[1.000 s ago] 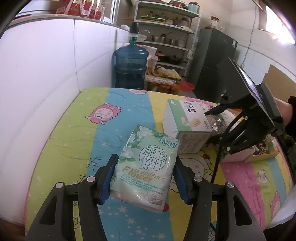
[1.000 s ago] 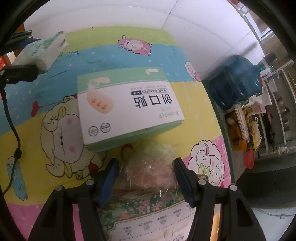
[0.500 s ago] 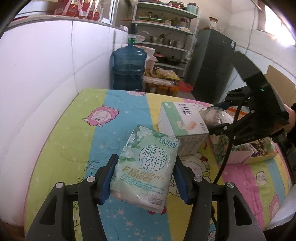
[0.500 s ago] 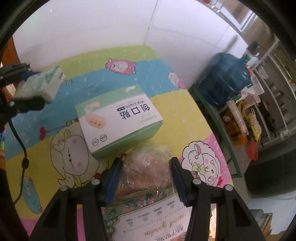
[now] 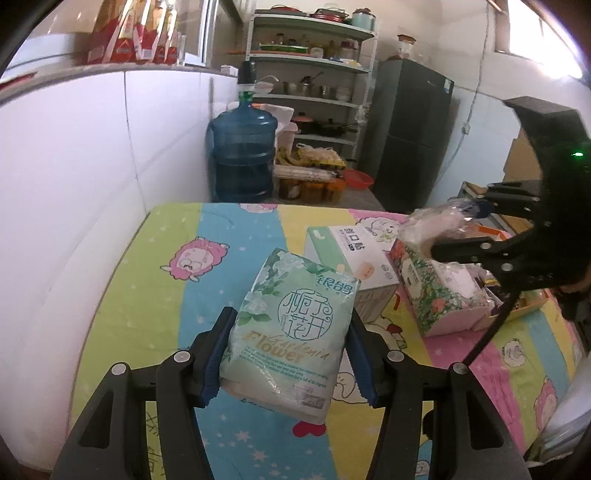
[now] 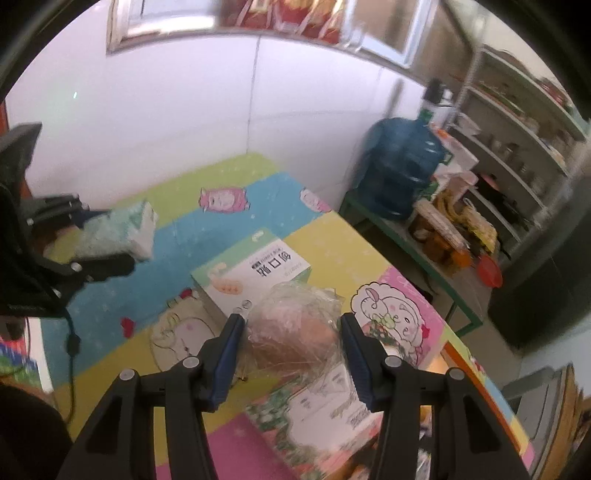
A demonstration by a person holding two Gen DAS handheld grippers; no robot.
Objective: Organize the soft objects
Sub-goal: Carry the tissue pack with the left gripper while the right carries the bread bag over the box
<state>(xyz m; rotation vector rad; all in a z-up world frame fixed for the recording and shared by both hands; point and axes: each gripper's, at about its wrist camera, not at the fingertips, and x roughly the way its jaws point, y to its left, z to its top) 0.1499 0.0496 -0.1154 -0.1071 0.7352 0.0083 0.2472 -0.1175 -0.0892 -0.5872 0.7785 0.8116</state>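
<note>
A kitchen corner behind a bright cartoon-print table

Ahead of our left tongs we see the striped tablecloth (image 5: 155,280) meeting a white tiled wall (image 5: 74,177) on the left; beyond it stand a blue water jug (image 5: 242,158), a white shelf rack (image 5: 314,74) crowded with pots, and a dark fridge (image 5: 410,136). Daylight pours from a window (image 5: 535,29) up to the right.
</note>
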